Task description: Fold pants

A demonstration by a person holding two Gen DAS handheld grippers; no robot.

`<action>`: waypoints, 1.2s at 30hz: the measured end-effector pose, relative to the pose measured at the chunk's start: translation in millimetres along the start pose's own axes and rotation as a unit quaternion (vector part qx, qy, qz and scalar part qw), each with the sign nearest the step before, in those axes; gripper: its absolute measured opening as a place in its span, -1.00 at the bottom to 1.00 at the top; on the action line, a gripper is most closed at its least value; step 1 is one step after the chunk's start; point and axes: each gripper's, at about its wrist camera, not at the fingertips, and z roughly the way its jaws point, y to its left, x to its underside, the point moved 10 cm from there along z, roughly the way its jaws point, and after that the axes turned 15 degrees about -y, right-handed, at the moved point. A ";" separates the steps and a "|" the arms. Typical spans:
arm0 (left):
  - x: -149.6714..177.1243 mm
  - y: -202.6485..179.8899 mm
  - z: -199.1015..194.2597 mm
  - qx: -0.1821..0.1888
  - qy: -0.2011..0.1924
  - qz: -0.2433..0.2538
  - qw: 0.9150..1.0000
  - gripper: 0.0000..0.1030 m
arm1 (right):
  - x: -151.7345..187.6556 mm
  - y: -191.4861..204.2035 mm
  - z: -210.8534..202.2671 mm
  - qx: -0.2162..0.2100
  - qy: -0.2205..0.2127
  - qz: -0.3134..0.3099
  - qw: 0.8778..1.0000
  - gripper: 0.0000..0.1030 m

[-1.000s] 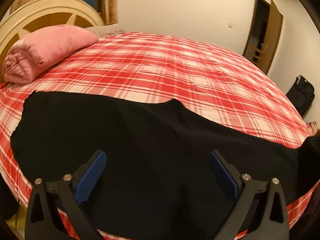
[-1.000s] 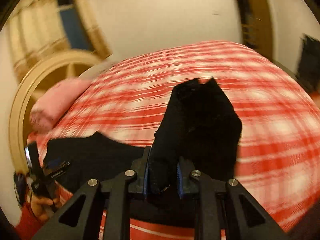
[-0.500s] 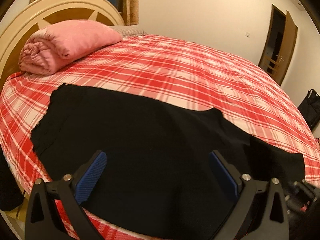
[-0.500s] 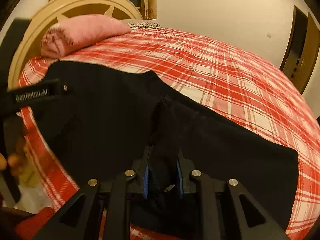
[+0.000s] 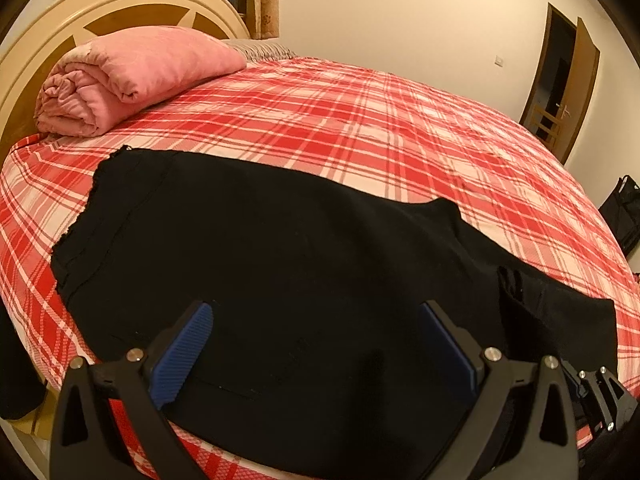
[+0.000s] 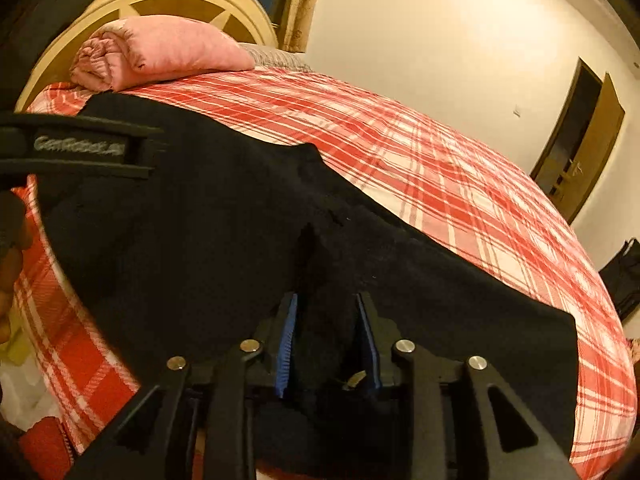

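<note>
Black pants [image 5: 280, 256] lie spread across the near side of a bed with a red and white plaid sheet [image 5: 400, 128]. The waistband end is at the left; a folded-over leg end lies at the right [image 5: 560, 312]. My left gripper [image 5: 316, 344] is open and empty, hovering over the middle of the pants. My right gripper [image 6: 326, 336] is shut on a bunch of the black fabric [image 6: 320, 272] near the bed's front edge. The pants fill the near part of the right wrist view [image 6: 200, 220]. The left gripper's body [image 6: 76, 146] shows at that view's left.
A rolled pink blanket [image 5: 132, 76] lies at the head of the bed by the round cream headboard [image 5: 120, 12]. A wooden door [image 5: 568, 76] stands open at the far right. A black bag [image 5: 624, 212] sits on the floor at the right.
My right gripper has carried the pant leg end leftward and down onto the rest of the pants. The left gripper has drifted a little, still open above the fabric.
</note>
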 end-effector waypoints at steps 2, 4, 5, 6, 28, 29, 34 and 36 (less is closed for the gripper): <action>-0.2 1.2 -0.6 -0.002 0.000 0.002 1.000 1.00 | -14.2 14.2 -15.5 -0.081 -0.024 0.044 0.995 0.18; -1.7 2.1 -1.4 -0.002 0.000 0.004 1.000 1.00 | -32.4 21.7 -35.2 -0.145 -0.060 0.079 0.984 0.20; -3.2 2.5 -2.2 -0.003 -0.002 0.005 1.000 1.00 | -39.0 21.1 -42.9 -0.157 -0.071 0.088 0.981 0.20; -4.5 2.5 -2.7 -0.004 -0.003 0.007 1.000 1.00 | -45.5 13.8 -50.6 -0.161 -0.084 0.101 0.978 0.20; 18.9 -173.4 8.0 0.120 0.020 0.114 0.986 1.00 | 70.1 -255.0 9.9 0.132 0.046 0.238 0.961 -0.64; 26.0 -172.2 11.8 0.113 0.030 0.121 0.986 1.00 | 69.3 -254.1 11.2 0.135 0.045 0.233 0.962 -0.64; 39.9 -163.8 17.7 0.098 0.044 0.118 0.987 1.00 | 62.5 -255.2 4.0 0.125 0.051 0.218 0.967 -0.64; 39.6 -164.7 16.6 0.094 0.044 0.126 0.987 1.00 | 50.4 -260.1 -22.1 0.122 0.017 0.244 0.962 -0.64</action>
